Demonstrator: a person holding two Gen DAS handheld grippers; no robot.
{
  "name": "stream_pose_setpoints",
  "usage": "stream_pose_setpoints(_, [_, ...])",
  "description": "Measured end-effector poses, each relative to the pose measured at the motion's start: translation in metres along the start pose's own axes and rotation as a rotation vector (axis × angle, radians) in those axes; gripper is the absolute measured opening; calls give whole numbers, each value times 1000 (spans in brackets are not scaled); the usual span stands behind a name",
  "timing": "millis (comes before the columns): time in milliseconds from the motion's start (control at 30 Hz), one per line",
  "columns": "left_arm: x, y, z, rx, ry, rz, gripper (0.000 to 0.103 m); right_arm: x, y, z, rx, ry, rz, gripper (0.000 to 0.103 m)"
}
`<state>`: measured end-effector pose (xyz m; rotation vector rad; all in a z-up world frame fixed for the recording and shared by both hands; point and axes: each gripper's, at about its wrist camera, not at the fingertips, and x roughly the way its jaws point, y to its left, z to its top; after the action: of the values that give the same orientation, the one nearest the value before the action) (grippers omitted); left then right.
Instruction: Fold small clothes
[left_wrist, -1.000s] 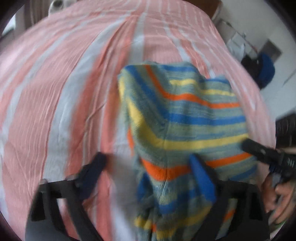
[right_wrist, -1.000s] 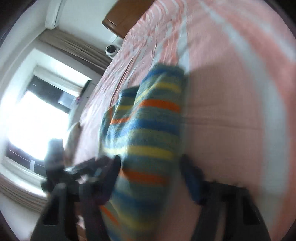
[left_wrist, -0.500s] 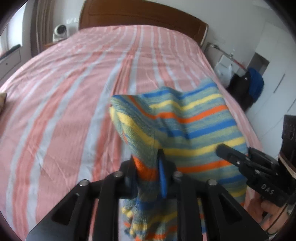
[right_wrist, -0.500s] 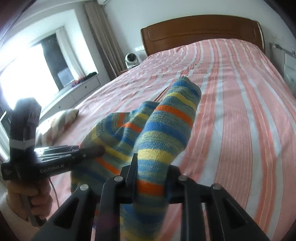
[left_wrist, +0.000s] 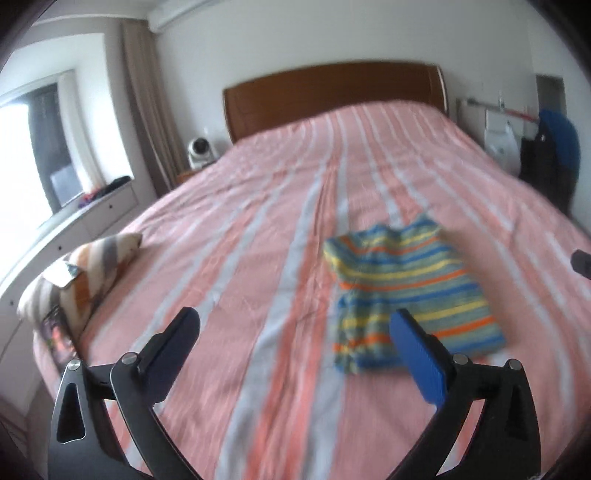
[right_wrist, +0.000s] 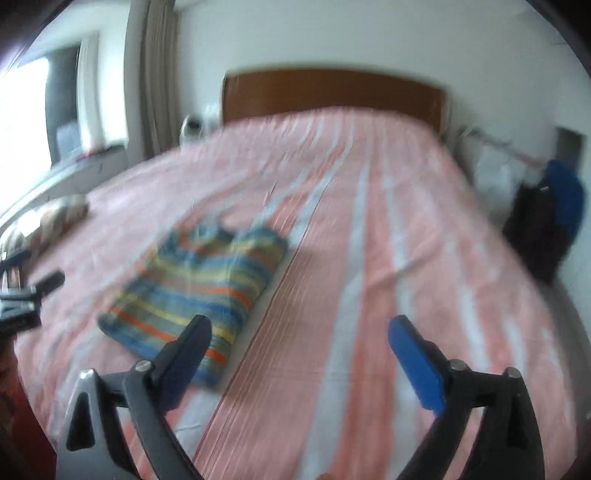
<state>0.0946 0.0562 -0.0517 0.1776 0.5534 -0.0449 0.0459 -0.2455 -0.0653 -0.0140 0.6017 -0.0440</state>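
Pink-and-white striped bedding covers the bed (left_wrist: 258, 229) that fills both views, with a wooden headboard (left_wrist: 332, 96) at the far end. Both the left gripper (left_wrist: 291, 332) and the right gripper (right_wrist: 299, 336) hang over the near part of the bed with jaws spread wide and nothing between them, neither touching the folded striped sweater (left_wrist: 410, 291), which lies flat on the bedding, right of the left jaws and left of the right ones. Farther out, a striped pillow (left_wrist: 81, 269) sits at the bed's left edge, a small white camera (left_wrist: 199, 151) stands left of the headboard, and a curtained window (left_wrist: 44, 147) lights the left wall.
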Motion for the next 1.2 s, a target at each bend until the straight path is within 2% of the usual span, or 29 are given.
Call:
stream_pose_setpoints(67, [-27,-3,-1,-41,-28,-5,103,-30,-6,-5,62,-35,-18,103])
stream_pose_setpoints(167, [-52,-7,-6,-90,-55,-19,103,-49,-13,-13,118,25,81,103])
stream_pose_setpoints(267, [-65,-13,-13,-109,25,-46,103,-63,-9,-25,121,53,99,103])
stream_pose_setpoints(300, [-69,-15,-15,-102,31,-27,103,-69,-5,-27,111,49,87,103])
stream_pose_setpoints(400, [-79,-20,-21,-65,44,36,103,-97,5,-33,77,-27,45,103])
stream_pose_setpoints(500, [-80,-21,-26,-59,119,13,103,-116,13,-32,73,-80,15,103])
stream_pose_setpoints(600, [-83,-21,-29,-51,138,-17,103,-122,17,-33,95,-82,87,103])
stream_pose_setpoints(767, [-87,-21,-31,-50,164,-43,103,-124,32,-35,25,-49,81,103])
stream_pose_setpoints(867, [-88,-23,-31,-39,183,-19,103,-121,38,-36,14,-9,113,103])
stream_pose_setpoints(967, [-94,-20,-30,-67,161,-66,103,-122,41,-34,15,16,130,103])
stream_pose_setpoints(1067, [-107,-16,-27,-69,80,-87,103,-121,47,-32,-6,48,134,103])
stream_pose_setpoints(1200, [-114,-14,-19,-52,50,-33,103,-122,51,-26,-1,80,150,103])
